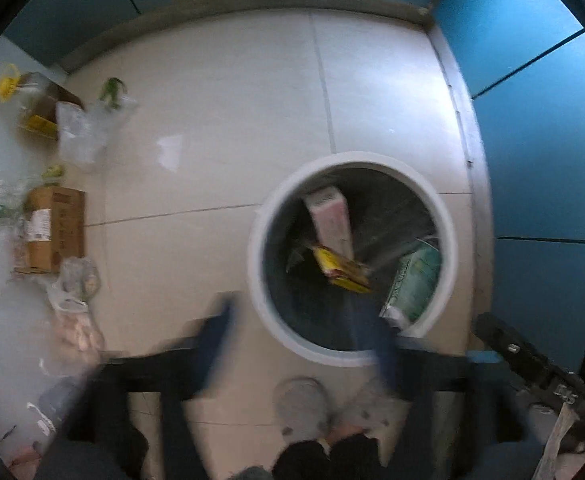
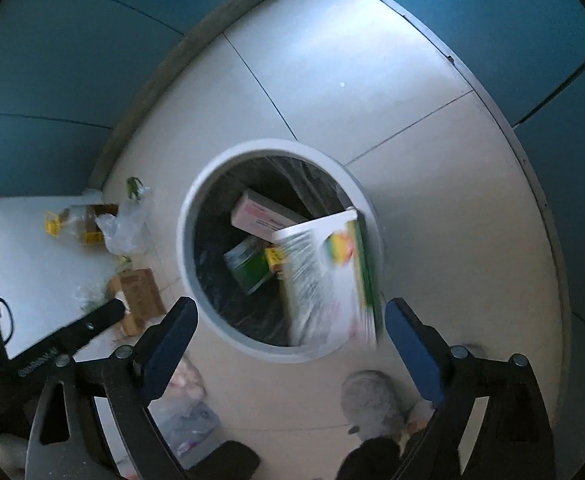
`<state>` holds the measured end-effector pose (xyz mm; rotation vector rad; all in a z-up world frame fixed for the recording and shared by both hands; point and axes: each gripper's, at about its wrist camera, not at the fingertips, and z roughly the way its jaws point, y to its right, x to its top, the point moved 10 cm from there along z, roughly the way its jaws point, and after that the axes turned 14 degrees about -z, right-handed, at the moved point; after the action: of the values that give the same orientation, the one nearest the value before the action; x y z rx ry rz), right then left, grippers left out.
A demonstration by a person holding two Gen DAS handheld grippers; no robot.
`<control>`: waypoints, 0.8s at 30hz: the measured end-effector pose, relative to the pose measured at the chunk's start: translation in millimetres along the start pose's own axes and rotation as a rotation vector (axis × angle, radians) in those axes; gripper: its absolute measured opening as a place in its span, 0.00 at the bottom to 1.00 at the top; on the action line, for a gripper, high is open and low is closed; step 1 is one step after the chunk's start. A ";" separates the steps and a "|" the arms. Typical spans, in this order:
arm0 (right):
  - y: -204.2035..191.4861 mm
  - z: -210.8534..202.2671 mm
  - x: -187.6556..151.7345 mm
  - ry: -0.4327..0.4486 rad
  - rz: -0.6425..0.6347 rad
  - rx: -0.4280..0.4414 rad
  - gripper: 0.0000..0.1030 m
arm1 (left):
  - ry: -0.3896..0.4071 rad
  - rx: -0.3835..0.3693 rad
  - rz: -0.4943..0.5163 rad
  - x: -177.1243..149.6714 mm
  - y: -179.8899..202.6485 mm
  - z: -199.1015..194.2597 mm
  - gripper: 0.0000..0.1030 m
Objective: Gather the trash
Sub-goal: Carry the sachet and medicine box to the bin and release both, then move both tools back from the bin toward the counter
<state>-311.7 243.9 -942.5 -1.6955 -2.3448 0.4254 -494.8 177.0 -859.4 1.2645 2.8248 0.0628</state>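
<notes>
Left wrist view: the left gripper (image 1: 300, 336), blurred, hangs open and empty over the near rim of the white bin (image 1: 254, 256), which holds a pink box (image 1: 330, 220) and yellow packet (image 1: 342, 268). More trash lies by a cardboard box (image 1: 54, 228).

Right wrist view: the right gripper (image 2: 290, 342) is spread wide; a white carton (image 2: 324, 276), blurred, tips into the bin (image 2: 186, 240). Keep the claw centred above the opening. Whether the carton is touching anything is unclear.

I count one round white-rimmed waste bin (image 2: 196, 216) holding four cartons: one pink-and-white box (image 2: 260, 216), one green-and-white carton (image 2: 248, 266), one small yellow packet (image 2: 274, 258), one large white printed box (image 2: 324, 280). On the floor: two brown cardboard boxes (image 1: 56, 228), one yellow-capped clear bottle (image 1: 24, 96).
</notes>
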 end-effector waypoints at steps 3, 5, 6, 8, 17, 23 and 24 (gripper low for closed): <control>3.6 1.5 -3.8 -0.012 -0.027 -0.037 1.00 | 0.031 0.031 -0.001 -1.2 -11.3 -3.4 0.94; 7.9 -2.7 -7.4 -0.017 -0.069 -0.108 1.00 | 0.048 0.058 0.009 -3.0 -16.1 -7.6 1.00; 8.5 -5.8 -9.4 -0.015 -0.096 -0.145 1.00 | 0.063 0.080 0.018 -4.1 -18.7 -11.5 1.00; 5.9 -15.3 -13.0 -0.016 -0.145 -0.205 1.00 | 0.082 0.109 0.024 -6.2 -22.8 -17.6 1.00; -20.4 -72.6 -25.1 -0.005 -0.258 -0.340 1.00 | 0.110 0.137 0.004 -24.7 -39.9 -80.5 1.00; -53.4 -142.2 -35.7 0.010 -0.280 -0.352 1.00 | 0.139 0.115 0.005 -46.7 -41.3 -156.8 1.00; -60.4 -155.8 -38.4 0.014 -0.282 -0.347 1.00 | 0.144 0.110 0.008 -51.2 -40.1 -172.9 1.00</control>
<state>-300.4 206.1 -775.7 -1.4472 -2.7151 -0.0469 -500.7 108.9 -687.8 1.3447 2.9825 -0.0010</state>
